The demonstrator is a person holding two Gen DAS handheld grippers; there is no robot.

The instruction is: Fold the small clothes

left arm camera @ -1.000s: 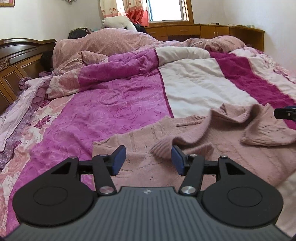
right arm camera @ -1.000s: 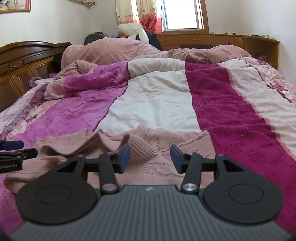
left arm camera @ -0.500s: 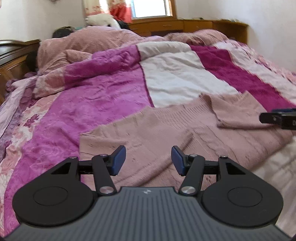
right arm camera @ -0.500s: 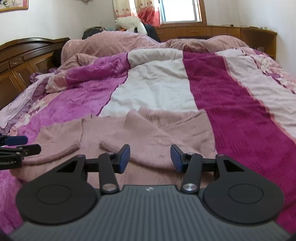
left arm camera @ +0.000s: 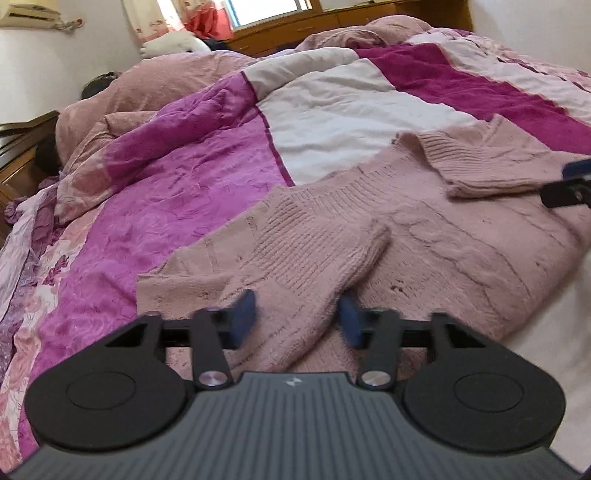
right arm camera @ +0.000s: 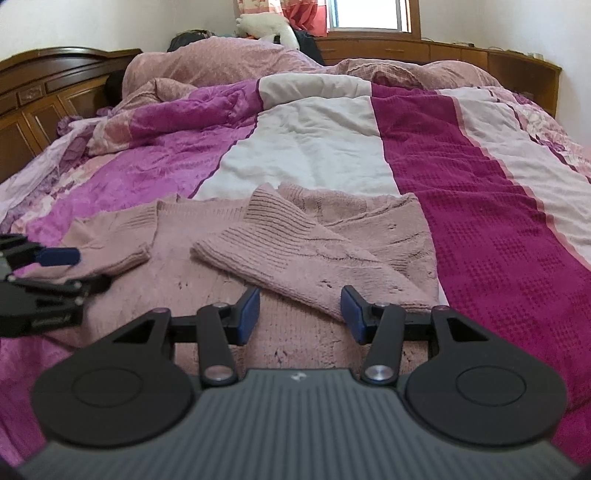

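Observation:
A pink knit sweater [left arm camera: 461, 251] lies flat on the bed with both sleeves folded in over its body. My left gripper [left arm camera: 296, 319] is low over the near left part, and the left sleeve [left arm camera: 314, 251] runs between its blue pads. Its jaws are closing and look blurred; I see no pad pressing the knit. In the right wrist view, my right gripper [right arm camera: 300, 314] stands open at the near edge of the right sleeve [right arm camera: 295, 254]. Each gripper shows in the other's view: the right gripper [left arm camera: 569, 179] and the left gripper [right arm camera: 79, 271].
The sweater rests on a striped quilt [right arm camera: 480, 206] of purple, white and magenta. A heaped pink blanket [right arm camera: 221, 62] and a wooden headboard [right arm camera: 37, 96] are at the far left. A white plush toy [right arm camera: 266, 26] and a wooden cabinet [right arm camera: 480, 59] stand under the window.
The rumpled sweater has settled flat with its sleeves laid over the body. My left gripper has sunk and rolled, and the left sleeve now lies between its pads. The right gripper has dropped slightly.

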